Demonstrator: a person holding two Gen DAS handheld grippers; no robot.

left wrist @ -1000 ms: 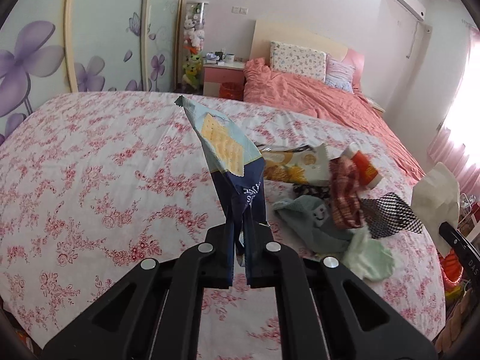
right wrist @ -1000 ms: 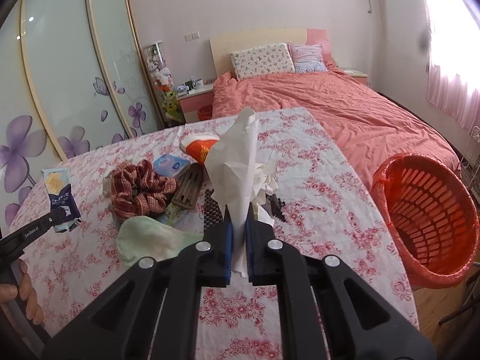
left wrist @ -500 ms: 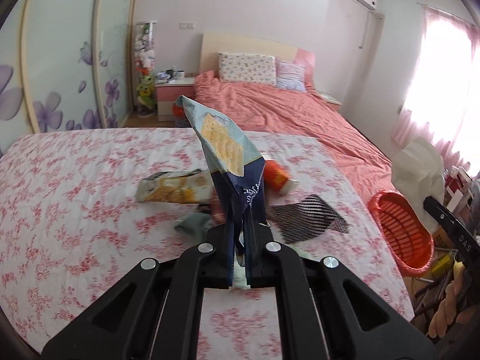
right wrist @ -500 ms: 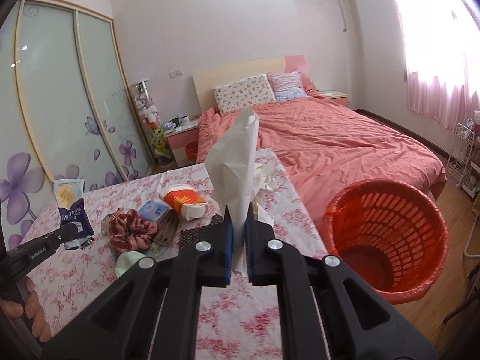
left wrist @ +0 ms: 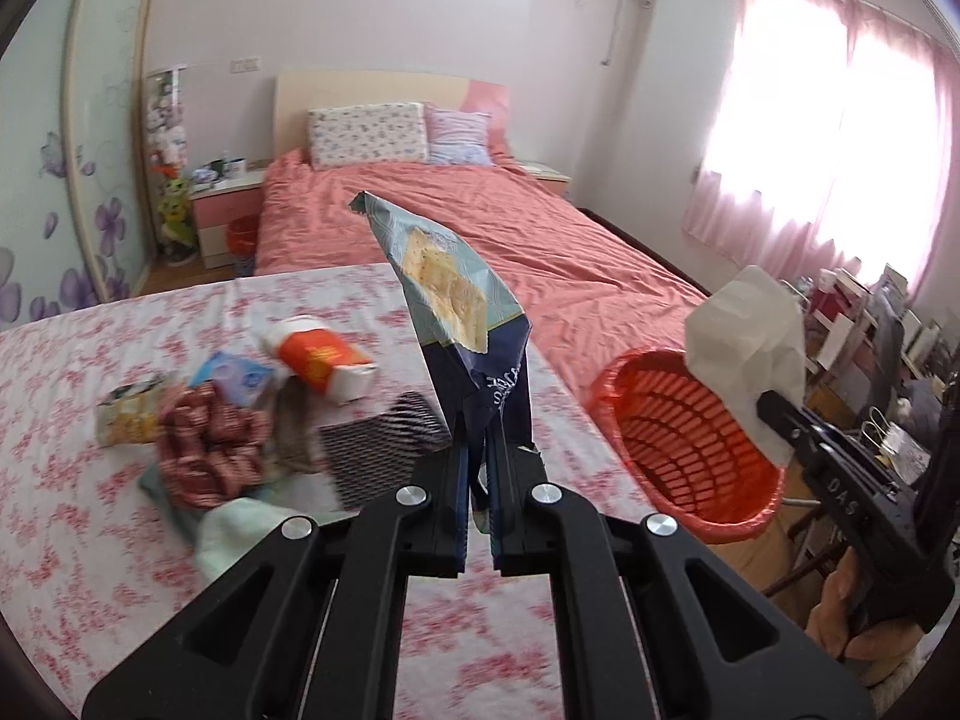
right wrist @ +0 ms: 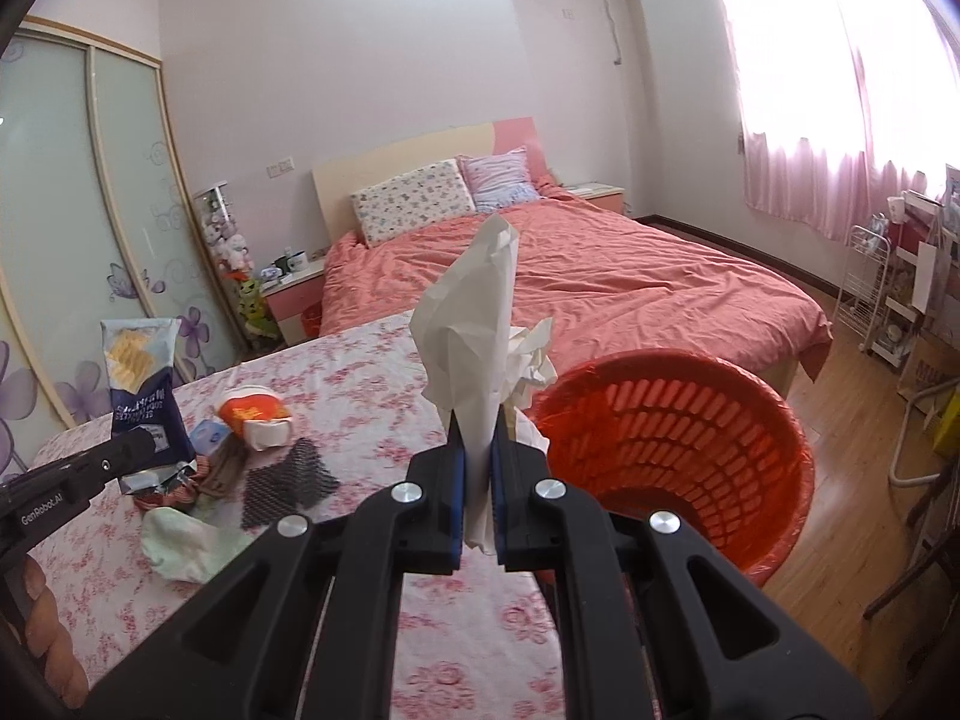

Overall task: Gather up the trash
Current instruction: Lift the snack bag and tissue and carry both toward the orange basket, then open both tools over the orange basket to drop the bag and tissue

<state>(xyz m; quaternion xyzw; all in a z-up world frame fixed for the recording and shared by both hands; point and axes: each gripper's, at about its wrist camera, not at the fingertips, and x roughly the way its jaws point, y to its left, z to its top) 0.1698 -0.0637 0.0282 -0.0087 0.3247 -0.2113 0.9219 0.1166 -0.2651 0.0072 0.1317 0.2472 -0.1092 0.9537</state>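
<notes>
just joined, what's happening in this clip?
A person is clearing trash off a floral bedspread with two handheld claws. The left claw is shut on a blue cracker wrapper; the right claw is shut on a crumpled white tissue. Both are held up near the red mesh wastebasket beside the bed, nothing dropped in yet. A scrunchie, a black mesh piece, an orange-and-white wrapper and other bits remain on the bedspread.

Floral bedspread (left wrist: 90,540) carries snack packet (left wrist: 123,417), scrunchie (left wrist: 207,459), black mesh (left wrist: 381,450), orange-white wrapper (left wrist: 321,360), pale cloth (right wrist: 186,546).
</notes>
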